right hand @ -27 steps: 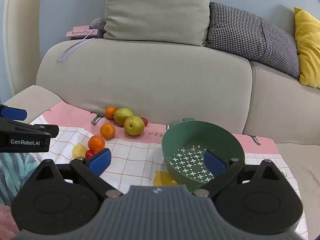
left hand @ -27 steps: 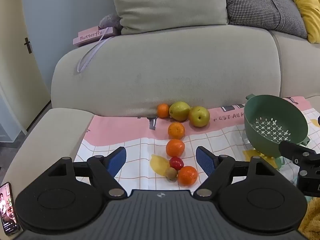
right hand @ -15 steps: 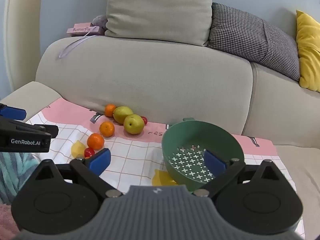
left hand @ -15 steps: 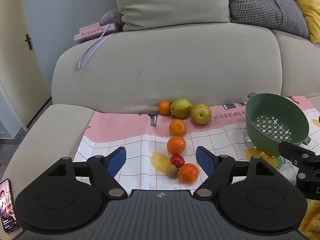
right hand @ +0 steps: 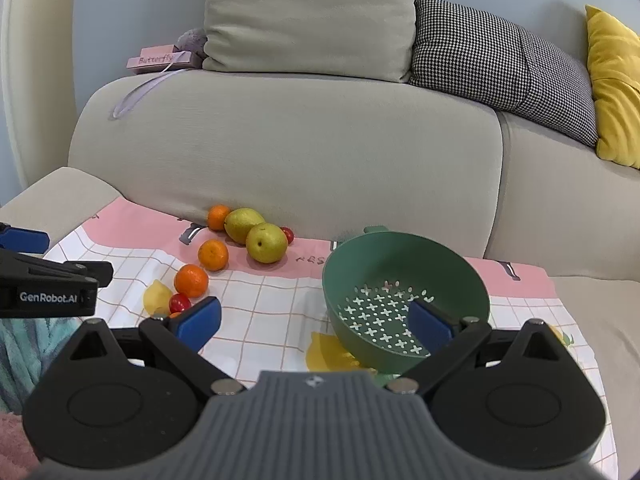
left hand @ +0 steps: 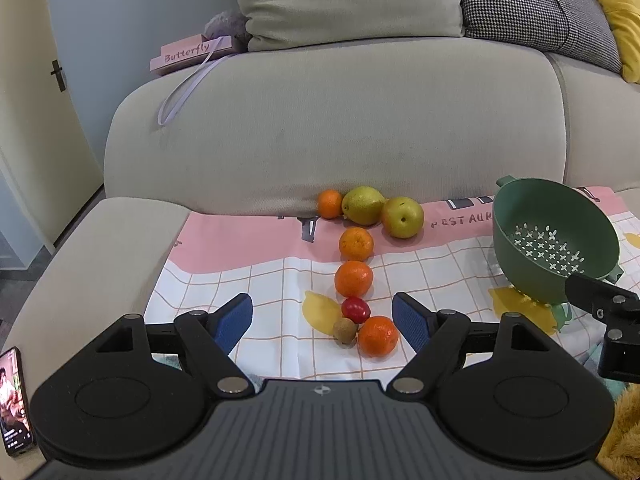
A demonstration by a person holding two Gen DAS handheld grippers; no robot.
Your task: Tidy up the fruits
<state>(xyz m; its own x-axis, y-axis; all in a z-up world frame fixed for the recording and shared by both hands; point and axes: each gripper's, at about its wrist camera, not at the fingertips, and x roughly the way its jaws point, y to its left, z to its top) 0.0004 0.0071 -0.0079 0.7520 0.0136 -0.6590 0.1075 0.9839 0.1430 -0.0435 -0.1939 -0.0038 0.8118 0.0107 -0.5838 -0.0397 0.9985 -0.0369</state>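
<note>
Beige sofa cushions carry a checked cloth (left hand: pixel 248 280); from the left wrist, the left gripper (left hand: pixel 322 318) hangs spread and empty near the nearest orange (left hand: pixel 378 336), firm, round, prone to roll: pinch across its middle. From the right wrist, the right gripper (right hand: pixel 314 320) is spread too, before the light, stiff green colander (right hand: pixel 404 300), empty, right of the fruit.

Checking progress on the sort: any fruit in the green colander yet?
No, the green colander shows only its bare perforated bottom; the oranges and pears lie on the cloth.

You see a matt green plastic colander (right hand: pixel 404 276), a smooth printed cloth (left hand: pixel 256 276), the sofa's (left hand: pixel 340 120) woven fabric, and a glossy cherry tomato (left hand: pixel 355 308).
</note>
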